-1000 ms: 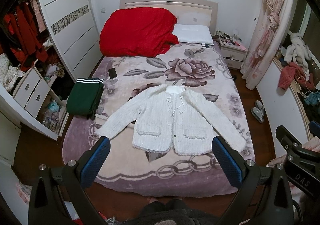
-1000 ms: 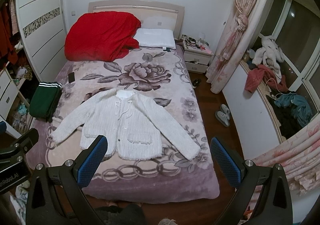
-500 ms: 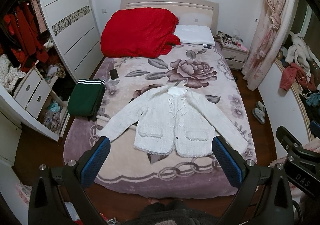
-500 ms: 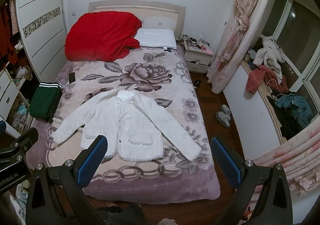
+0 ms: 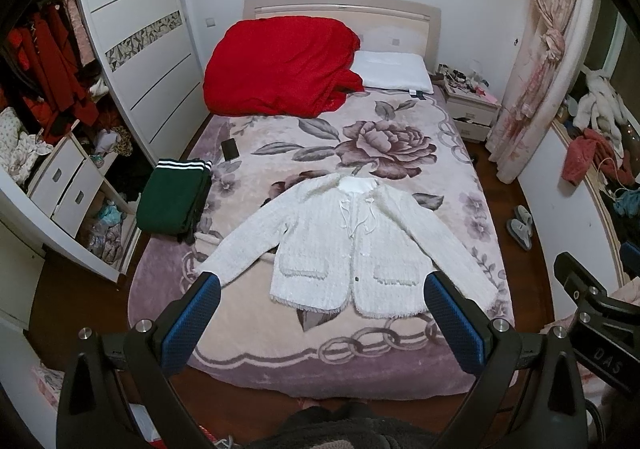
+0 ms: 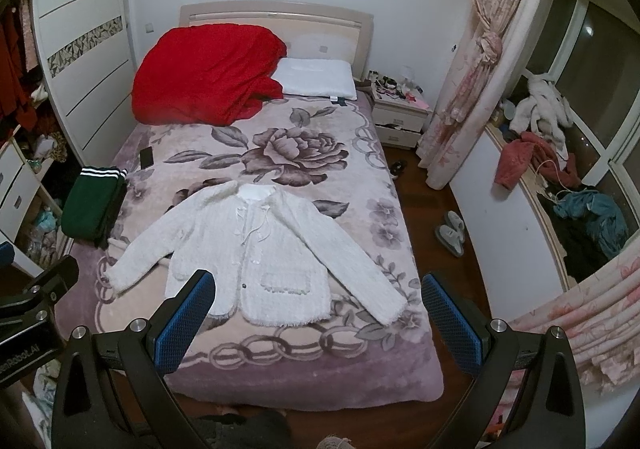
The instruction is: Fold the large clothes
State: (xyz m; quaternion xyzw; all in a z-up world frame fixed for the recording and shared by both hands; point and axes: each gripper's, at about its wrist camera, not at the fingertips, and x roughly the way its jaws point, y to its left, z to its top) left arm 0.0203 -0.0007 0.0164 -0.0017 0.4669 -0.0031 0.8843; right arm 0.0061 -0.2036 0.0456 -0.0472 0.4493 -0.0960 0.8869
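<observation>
While the near edge of the bed is cut off behind my tools, I see both well above it. My left gripper (image 5: 322, 303) hangs with its blue-padded fingers spread wide, holding nothing. The fuzzy white knit cardigan (image 5: 352, 245) lies flat, front up, collar toward the headboard, hem toward me, sleeves angled outward. It rests on the mauve rose-print blanket (image 5: 384, 137), a folded green striped garment (image 5: 174, 201) at its left. My right gripper (image 6: 318, 301) is likewise spread, empty. Curtained window clutter is hard to make out.
</observation>
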